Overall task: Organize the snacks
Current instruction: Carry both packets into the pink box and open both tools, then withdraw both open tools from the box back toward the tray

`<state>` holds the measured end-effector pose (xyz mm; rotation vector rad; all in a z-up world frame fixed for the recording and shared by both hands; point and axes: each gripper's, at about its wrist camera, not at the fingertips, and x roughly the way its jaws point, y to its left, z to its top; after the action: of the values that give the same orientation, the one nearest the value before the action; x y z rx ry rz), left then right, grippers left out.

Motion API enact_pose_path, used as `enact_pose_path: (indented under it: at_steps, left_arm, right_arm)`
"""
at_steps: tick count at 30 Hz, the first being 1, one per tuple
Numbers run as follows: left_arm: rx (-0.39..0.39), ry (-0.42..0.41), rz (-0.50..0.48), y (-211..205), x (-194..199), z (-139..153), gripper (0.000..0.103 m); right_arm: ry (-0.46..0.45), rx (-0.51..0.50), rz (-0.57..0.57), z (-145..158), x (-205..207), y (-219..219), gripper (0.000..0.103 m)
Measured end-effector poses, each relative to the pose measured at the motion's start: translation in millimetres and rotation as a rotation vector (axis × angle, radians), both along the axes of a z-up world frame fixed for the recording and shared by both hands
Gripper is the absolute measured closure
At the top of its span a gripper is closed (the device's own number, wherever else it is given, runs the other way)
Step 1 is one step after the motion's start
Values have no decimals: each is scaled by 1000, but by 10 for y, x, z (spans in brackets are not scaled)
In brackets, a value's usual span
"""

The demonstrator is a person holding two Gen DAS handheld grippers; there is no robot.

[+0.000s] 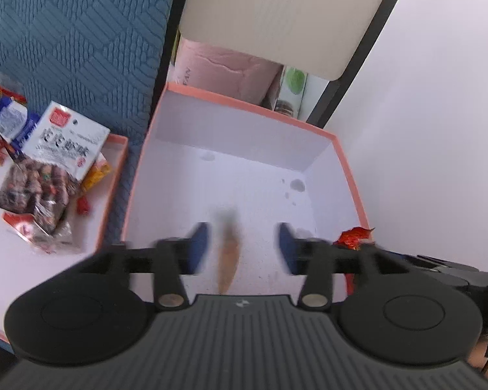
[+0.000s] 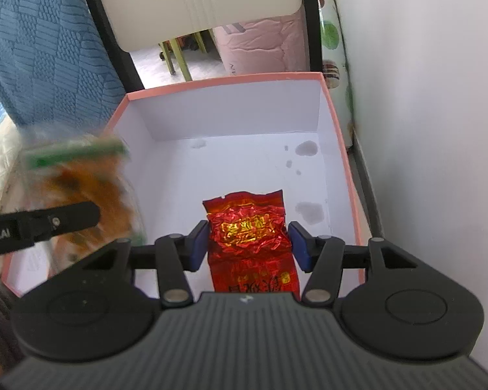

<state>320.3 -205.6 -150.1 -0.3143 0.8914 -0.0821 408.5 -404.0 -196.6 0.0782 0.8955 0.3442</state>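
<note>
A white box with a pink rim (image 1: 250, 105) (image 2: 224, 81) lies below both grippers. My left gripper (image 1: 242, 247) stands open over it. A blurred orange-brown packet (image 1: 227, 247) hangs in the gap, clear of both blue pads. In the right wrist view the same packet (image 2: 81, 188) is an orange and green smear beside the left gripper's black finger (image 2: 48, 224). My right gripper (image 2: 249, 243) is shut on a crinkled red foil packet (image 2: 250, 227) and holds it by its sides above the box floor. That packet (image 1: 354, 237) also shows at the box's right rim.
A shallow pink-rimmed lid (image 1: 115, 175) at the left holds several snack packets, among them a white bag of dark snacks (image 1: 55, 156). Blue textured cloth (image 1: 81, 32) lies behind it. A chair with a cream back (image 2: 195, 0) stands beyond the box, and a white wall (image 2: 423, 130) at the right.
</note>
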Motion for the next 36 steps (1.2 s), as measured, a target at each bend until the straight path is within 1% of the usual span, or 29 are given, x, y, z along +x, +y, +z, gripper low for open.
enact_pose_path:
  at_steps: [2, 3, 6, 10, 16, 20, 28, 31, 36]
  left_arm:
    - [4, -29, -15, 19, -52, 67, 44]
    - [5, -41, -20, 27, -83, 115, 44]
    - [18, -87, -27, 68, -185, 303, 44]
    - [38, -163, -39, 159, -345, 604, 44]
    - [47, -272, -26, 369, -641, 1041, 44]
    - [81, -329, -20, 515, -835, 1242, 44]
    - [67, -414, 6, 807, -1215, 1436, 44]
    - [63, -435, 14, 928, -1352, 1428, 44]
    - [51, -454, 43, 1169, -1528, 1380, 44]
  right_arm:
    - [3, -22, -21, 16, -6, 5, 45]
    - [0, -28, -31, 36, -24, 5, 41]
    - [-17, -30, -60, 128, -112, -32, 36]
    - [-52, -17, -74, 306, -262, -68, 34]
    - [-141, 10, -76, 692, -550, -84, 34]
    - [-203, 41, -71, 943, -734, -36, 34]
    - [-296, 50, -67, 1279, -1076, 118, 34]
    - [-328, 45, -59, 1343, -1201, 205, 34]
    - [-365, 38, -43, 1364, -1368, 384, 34]
